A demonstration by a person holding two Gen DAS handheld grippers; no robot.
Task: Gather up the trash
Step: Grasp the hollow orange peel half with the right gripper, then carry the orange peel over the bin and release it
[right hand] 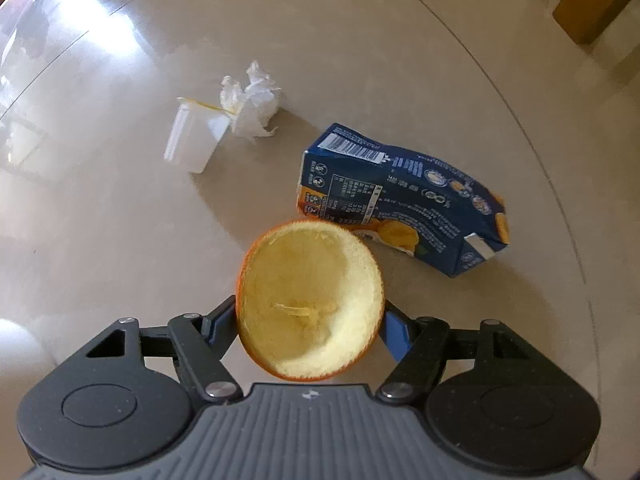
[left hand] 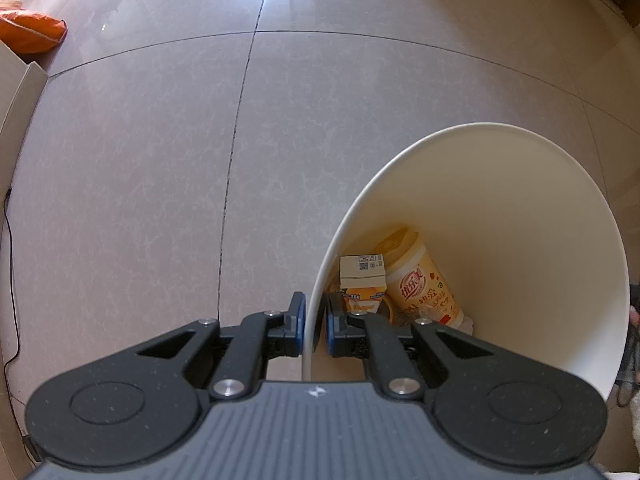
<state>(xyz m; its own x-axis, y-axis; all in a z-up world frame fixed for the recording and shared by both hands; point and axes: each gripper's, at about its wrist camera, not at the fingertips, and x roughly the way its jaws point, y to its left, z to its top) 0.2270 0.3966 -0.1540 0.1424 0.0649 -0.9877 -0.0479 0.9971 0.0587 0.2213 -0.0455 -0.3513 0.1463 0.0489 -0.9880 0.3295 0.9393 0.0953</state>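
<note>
Hollow orange peel half (right hand: pixel 310 308), pale cup facing up, sitting between the right hand-held gripper (right hand: pixel 310 320); left hand-held gripper (left hand: pixel 314 320) clenching the white bin rim (left hand: pixel 308 332).

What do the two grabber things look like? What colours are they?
Both look alike. The left gripper and right gripper have black jointed arms, silver bolts, round black discs, blue finger pads and a grey ribbed body with a small white mark.

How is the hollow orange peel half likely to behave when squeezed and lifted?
The orange peel half looks like an empty, thin-walled cup, so probably light. Its soft pith suggests it may buckle under firm pressure. The rounded outside could let it rock or slip between the pads.
</note>
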